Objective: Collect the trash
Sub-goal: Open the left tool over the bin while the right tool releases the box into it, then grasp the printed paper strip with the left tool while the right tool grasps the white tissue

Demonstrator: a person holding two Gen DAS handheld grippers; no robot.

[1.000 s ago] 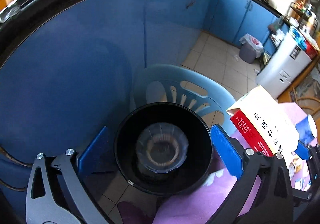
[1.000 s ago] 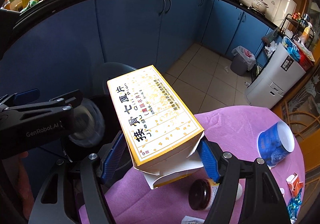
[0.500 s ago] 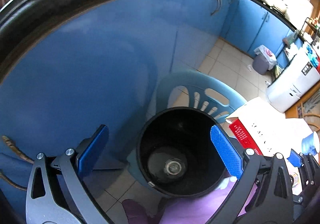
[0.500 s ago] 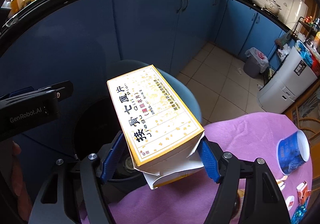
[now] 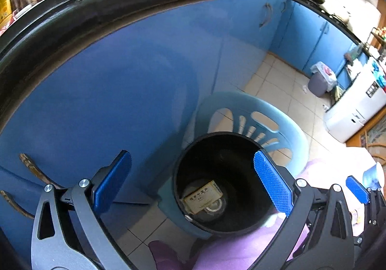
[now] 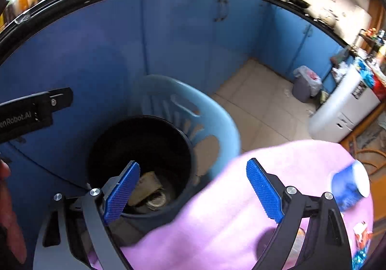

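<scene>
A black trash bin (image 5: 217,142) (image 6: 135,125) stands on a light blue plastic chair beside the purple-clothed table (image 6: 241,209). Inside it lies the yellow medicine box (image 5: 202,196) (image 6: 144,185) on top of a clear lidded cup (image 5: 213,207). My right gripper (image 6: 193,194) hovers over the table's edge next to the bin; its jaws are opening and nothing is between them. My left gripper (image 5: 193,183) hangs open above the bin's mouth, holding nothing. A blue paper cup (image 6: 349,188) lies on its side on the table at the right.
A light blue chair (image 5: 253,120) holds the bin against blue cabinets (image 5: 120,89). A grey lined waste bin (image 6: 305,85) and a white appliance (image 6: 345,110) stand across the tiled floor. Small wrappers (image 6: 360,233) lie at the table's right edge.
The right gripper's jaws have spread and the yellow box has dropped out of them into the black bin. The left gripper has drifted sideways, still open.
</scene>
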